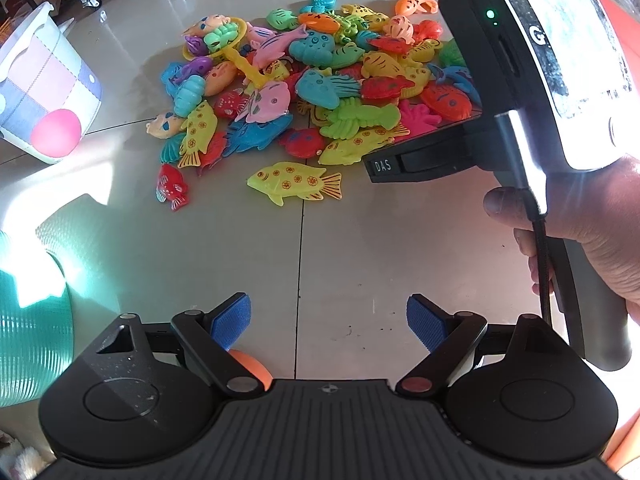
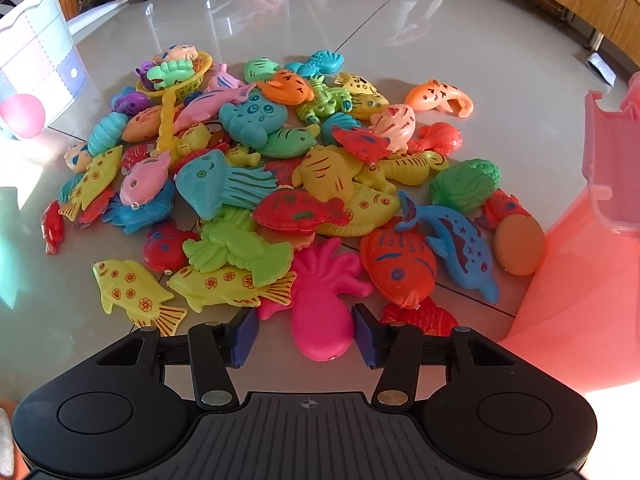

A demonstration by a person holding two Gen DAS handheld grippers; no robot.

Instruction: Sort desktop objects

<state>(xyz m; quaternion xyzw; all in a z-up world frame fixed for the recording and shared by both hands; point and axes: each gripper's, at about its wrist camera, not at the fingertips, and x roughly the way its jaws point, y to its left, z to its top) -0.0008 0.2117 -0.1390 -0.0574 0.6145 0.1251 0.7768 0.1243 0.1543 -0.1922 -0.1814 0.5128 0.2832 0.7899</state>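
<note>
A pile of colourful plastic toy fish and sea creatures [image 1: 316,80] lies on a tiled floor; it also fills the right wrist view [image 2: 256,168]. My left gripper [image 1: 329,322] is open and empty, held back from the pile, nearest a loose yellow fish [image 1: 292,182]. My right gripper [image 2: 305,338] is open, its blue pads either side of a pink octopus [image 2: 320,312] at the pile's near edge. The octopus lies on the floor between the jaws, which stand apart from it. The right gripper's body and the hand holding it [image 1: 560,120] show in the left wrist view.
A pastel checked bucket [image 1: 44,88] stands left of the pile, also in the right wrist view [image 2: 36,60]. A green ribbed object [image 1: 28,320] is at near left. A pink plastic container [image 2: 608,184] stands at right, a brown ball [image 2: 519,245] beside it.
</note>
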